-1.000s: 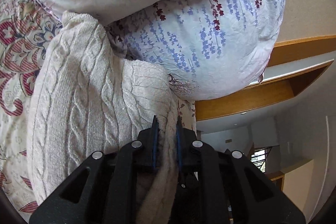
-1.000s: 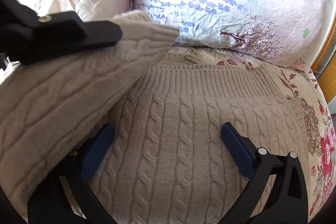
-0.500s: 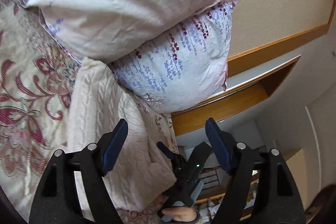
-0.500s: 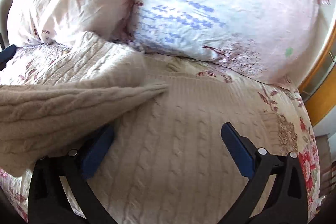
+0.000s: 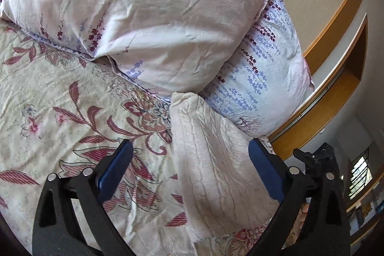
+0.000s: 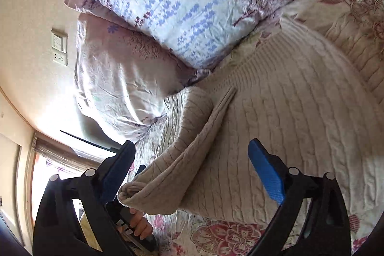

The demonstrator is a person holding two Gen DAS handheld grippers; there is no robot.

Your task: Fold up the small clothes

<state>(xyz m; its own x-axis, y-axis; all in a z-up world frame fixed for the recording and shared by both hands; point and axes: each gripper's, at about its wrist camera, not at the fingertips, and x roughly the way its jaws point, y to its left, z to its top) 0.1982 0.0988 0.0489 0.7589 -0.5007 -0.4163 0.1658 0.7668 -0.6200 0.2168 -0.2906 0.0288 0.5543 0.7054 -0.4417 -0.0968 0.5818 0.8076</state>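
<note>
Pillows point(image 5: 153, 23) block far side; bedspread point(image 5: 48, 97) (left) open.

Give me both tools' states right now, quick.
Left tool: open, holding nothing, above the sweater.
Right tool: open, holding nothing, above the sweater's folded sleeve.

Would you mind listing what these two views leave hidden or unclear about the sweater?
- Left wrist: most of the sweater cut off by the lower edge and right finger.
- Right wrist: folded sleeve covers the body beneath; hem runs past the frame edge.
- Second sleeve: cannot tell.
</note>
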